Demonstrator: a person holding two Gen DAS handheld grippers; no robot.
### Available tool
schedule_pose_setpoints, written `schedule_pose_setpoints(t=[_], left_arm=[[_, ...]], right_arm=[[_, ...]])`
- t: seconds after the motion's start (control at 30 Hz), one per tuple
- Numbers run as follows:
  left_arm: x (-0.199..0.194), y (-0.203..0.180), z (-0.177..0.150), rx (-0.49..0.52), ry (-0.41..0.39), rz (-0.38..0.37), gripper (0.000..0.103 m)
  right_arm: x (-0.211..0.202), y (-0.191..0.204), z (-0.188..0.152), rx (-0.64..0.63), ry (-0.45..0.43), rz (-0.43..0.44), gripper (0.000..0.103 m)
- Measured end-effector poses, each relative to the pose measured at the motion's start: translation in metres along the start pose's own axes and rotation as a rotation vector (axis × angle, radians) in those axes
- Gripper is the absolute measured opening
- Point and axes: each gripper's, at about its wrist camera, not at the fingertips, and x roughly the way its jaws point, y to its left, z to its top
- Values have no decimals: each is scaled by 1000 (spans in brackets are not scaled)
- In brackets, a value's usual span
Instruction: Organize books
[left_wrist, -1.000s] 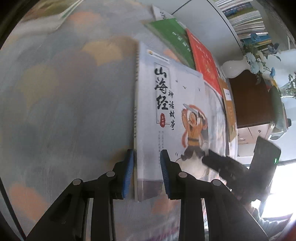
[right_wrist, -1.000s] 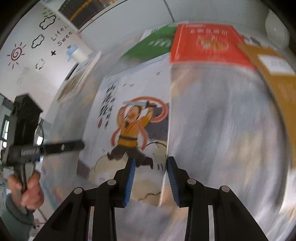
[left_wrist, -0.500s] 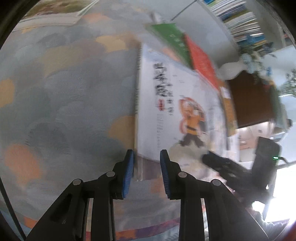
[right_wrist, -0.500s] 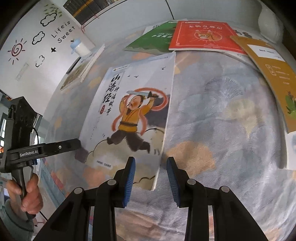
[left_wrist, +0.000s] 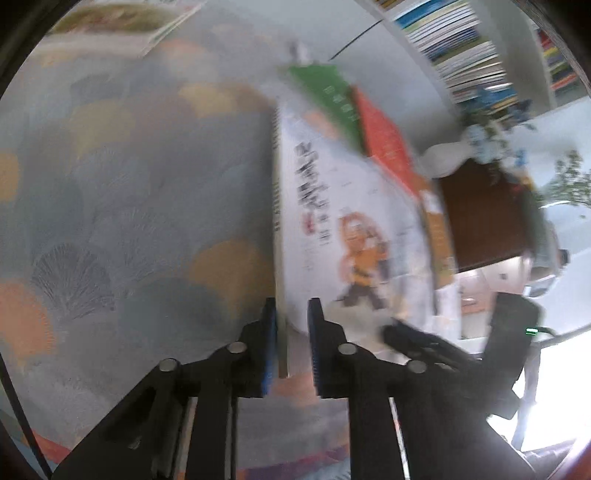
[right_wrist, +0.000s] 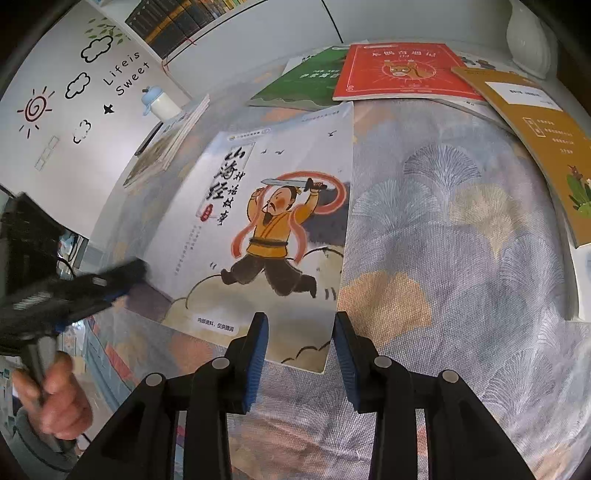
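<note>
Black hand-held grippers with blue pads

Each hand-held gripper (right_wrist: 299, 350) has black angular arms, silver round screws and ribbed blue pads (right_wrist: 257, 356); at lower left of the right view, a hand (right_wrist: 61, 402) wears a grey-green sleeve (right_wrist: 27, 443).

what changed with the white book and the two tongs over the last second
The left tongs closed their jaws onto the spine edge of the white book, which they had only straddled a second ago. The right tongs stayed part open over the book's opposite lower corner. The green book and red book stayed put.
</note>
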Motion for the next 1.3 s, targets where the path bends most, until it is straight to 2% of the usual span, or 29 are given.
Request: schedule_pose_setpoints(t=[0.23,0.33,0.43,0.57,0.7,0.77,0.83,0.9,0.93,1.0,1.07,1.17,1.2,1.3], left_arm=[[13,-15,3,14,28,-60,11],[14,-22,5,17,32,-96,11],[10,-24,14,-26,31,-189,11],[3,-15,25,-124,50,-325,11],[-2,-8,29,-201,53,-409,11],[-2,-9,30,-213,56,-420,11],[-2,-10,30,-199,64,-399,11],[-2,-11,29,-178,70,-358,11],[-2,-10,30,-171,72,-334,11],[-2,-10,30,-140,78,-270,11],[-3,-14,30,-79,89,-188,11],[0,-28,29,25,115,-86,11],[-1,-31,30,46,116,-78,11],[-8,-38,33,110,109,-53,11]], right_arm=[[0,-3,-1,11,-8,11,36],[-1,-6,0,24,-4,34,42],[-2,-12,6,61,41,90,52],[-7,-37,7,199,91,288,54],[-1,-65,-2,403,98,513,54],[11,-74,-4,497,103,613,54],[26,-78,-4,571,111,694,54],[33,-76,2,597,88,723,42],[35,-73,5,590,84,715,40],[31,-66,14,537,59,651,23],[24,-55,22,459,44,583,20],[8,-18,37,175,5,328,20],[4,-1,40,66,-6,240,20],[-2,38,42,-154,-40,69,20]])
